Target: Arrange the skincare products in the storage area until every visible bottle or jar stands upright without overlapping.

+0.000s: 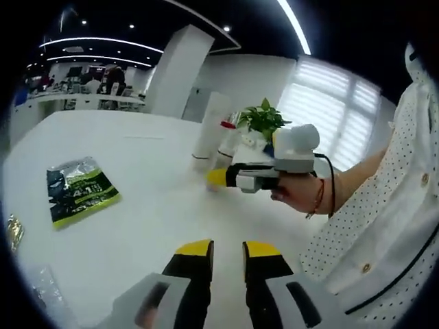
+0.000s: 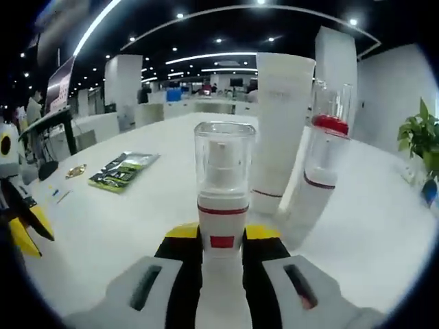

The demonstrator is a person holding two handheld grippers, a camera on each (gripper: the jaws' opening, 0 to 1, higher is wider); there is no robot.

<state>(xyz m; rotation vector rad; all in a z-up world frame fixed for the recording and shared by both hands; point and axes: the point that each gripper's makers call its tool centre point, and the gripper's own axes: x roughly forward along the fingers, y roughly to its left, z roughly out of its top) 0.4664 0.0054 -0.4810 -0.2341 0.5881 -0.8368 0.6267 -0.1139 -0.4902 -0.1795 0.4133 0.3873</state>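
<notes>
In the right gripper view my right gripper [image 2: 223, 236] is shut on a white pump bottle [image 2: 223, 171] with a clear cap and a red band, held upright. Just behind it stand a tall white tube [image 2: 282, 130] and a slimmer bottle with a red collar and clear cap [image 2: 322, 157], close together on the white table [image 2: 123, 233]. My left gripper [image 1: 227, 255] hovers low over the table, jaws slightly apart with nothing between them. Ahead of it a hand holds the right gripper [image 1: 221, 178] next to the tube [image 1: 209, 130] and the red-collared bottle [image 1: 227, 137].
A green and black sachet [image 1: 79, 190] lies flat on the table to the left, seen too as the sachet [image 2: 123, 171]. A potted plant [image 1: 264, 120] stands behind the bottles. The left gripper [image 2: 17, 219] shows at the left edge. A person's dotted sleeve [image 1: 384, 226] is at right.
</notes>
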